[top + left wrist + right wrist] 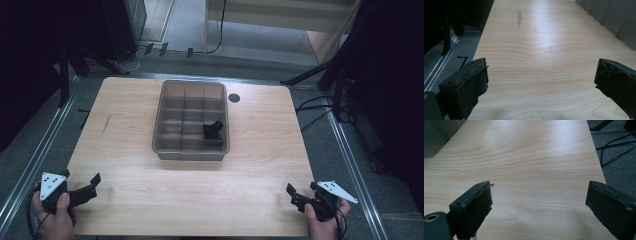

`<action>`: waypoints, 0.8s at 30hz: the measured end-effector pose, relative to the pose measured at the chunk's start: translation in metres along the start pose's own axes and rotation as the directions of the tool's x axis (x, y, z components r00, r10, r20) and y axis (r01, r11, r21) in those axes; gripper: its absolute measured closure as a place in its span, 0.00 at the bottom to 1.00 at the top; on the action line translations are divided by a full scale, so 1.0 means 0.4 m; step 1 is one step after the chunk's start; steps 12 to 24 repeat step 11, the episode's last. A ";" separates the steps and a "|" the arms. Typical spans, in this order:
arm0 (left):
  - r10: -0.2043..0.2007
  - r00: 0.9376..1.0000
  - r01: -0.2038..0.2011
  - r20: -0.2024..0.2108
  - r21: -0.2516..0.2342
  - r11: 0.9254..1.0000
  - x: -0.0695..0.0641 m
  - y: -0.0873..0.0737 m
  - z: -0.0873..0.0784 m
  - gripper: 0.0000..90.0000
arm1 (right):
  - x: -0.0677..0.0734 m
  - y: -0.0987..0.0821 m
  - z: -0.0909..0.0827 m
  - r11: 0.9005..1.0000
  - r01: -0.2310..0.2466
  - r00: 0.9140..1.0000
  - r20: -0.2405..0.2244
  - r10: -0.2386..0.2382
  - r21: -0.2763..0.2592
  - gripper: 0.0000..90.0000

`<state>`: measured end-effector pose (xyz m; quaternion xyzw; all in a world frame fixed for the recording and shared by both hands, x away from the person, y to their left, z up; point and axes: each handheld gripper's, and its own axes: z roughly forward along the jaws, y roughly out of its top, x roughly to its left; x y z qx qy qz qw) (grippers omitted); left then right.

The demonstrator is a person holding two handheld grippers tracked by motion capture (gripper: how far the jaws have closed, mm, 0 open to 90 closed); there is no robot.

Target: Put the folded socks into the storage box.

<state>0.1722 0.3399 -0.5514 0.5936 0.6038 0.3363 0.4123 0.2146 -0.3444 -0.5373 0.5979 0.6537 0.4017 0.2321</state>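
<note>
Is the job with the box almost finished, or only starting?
Done, maybe: one small black object lies in the grey divided plastic bin. In hand: nothing; the left gripper and right gripper are open near the wooden table edge. What's left is unclear.

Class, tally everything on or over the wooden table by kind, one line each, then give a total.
Handheld grippers: 2, left gripper and right gripper
Divided grey bins: 1, bin
Small black objects in the bin: 1, black object
Total: 4
</note>
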 end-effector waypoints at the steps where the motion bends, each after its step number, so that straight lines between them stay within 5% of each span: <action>1: -0.004 1.000 0.004 0.002 -0.001 1.000 0.001 0.000 0.000 0.00 | 0.000 0.000 0.000 1.000 -0.001 1.000 0.003 0.001 -0.003 0.07; 24: 0.002 1.000 -0.002 0.001 0.003 1.000 0.000 0.000 0.001 0.00 | -0.001 0.001 0.002 1.000 -0.010 1.000 -0.003 0.010 0.003 0.07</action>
